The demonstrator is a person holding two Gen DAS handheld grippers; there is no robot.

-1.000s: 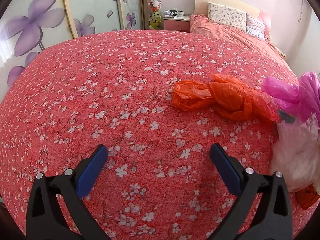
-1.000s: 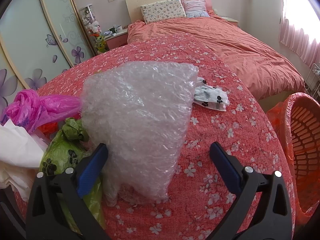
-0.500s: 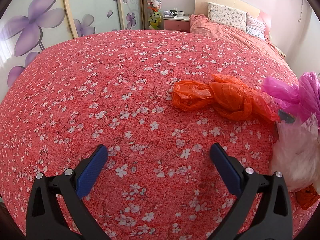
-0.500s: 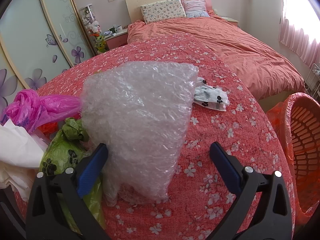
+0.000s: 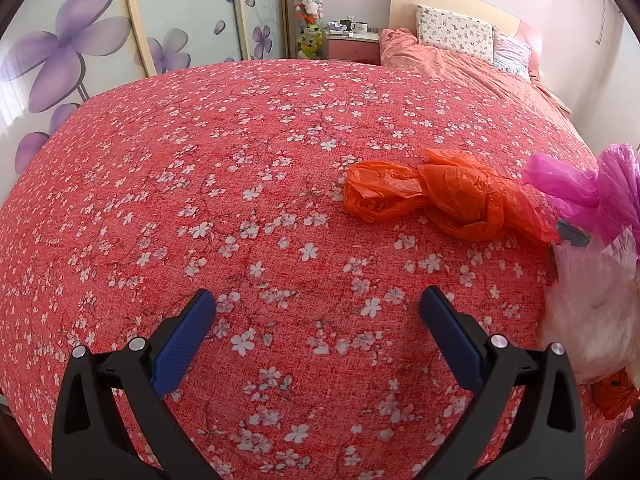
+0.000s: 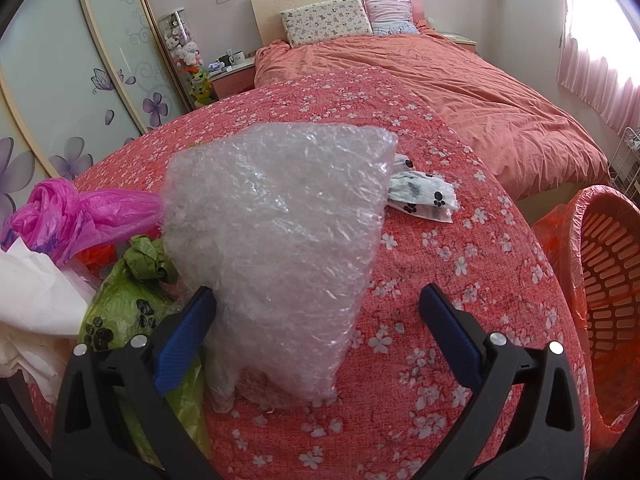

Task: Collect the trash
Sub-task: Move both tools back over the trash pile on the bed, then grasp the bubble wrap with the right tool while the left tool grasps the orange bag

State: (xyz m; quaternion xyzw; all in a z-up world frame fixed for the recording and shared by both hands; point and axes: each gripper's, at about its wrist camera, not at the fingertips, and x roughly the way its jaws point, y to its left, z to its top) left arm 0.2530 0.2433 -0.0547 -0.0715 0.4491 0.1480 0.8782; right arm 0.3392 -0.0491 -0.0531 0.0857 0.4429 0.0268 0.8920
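Grippers: left gripper point(image 5: 316, 304) and right gripper point(image 6: 316, 304) both spread wide, holding nothing.
Bubble wrap point(image 6: 280, 236): on the floral cloth point(image 6: 440, 280), bulging between the right fingers.
Orange bag point(image 5: 440, 196): ahead of the left gripper, apart.
Basket point(image 6: 600, 280): orange, right of the table.
Pink bag point(image 6: 80, 208): far left.

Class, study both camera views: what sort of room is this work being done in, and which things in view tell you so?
Most likely a home bedroom. A made bed with a salmon-pink quilt and patterned pillows stands behind the red floral-cloth table, beside a pink bedside cabinet and sliding wardrobe doors painted with purple flowers.
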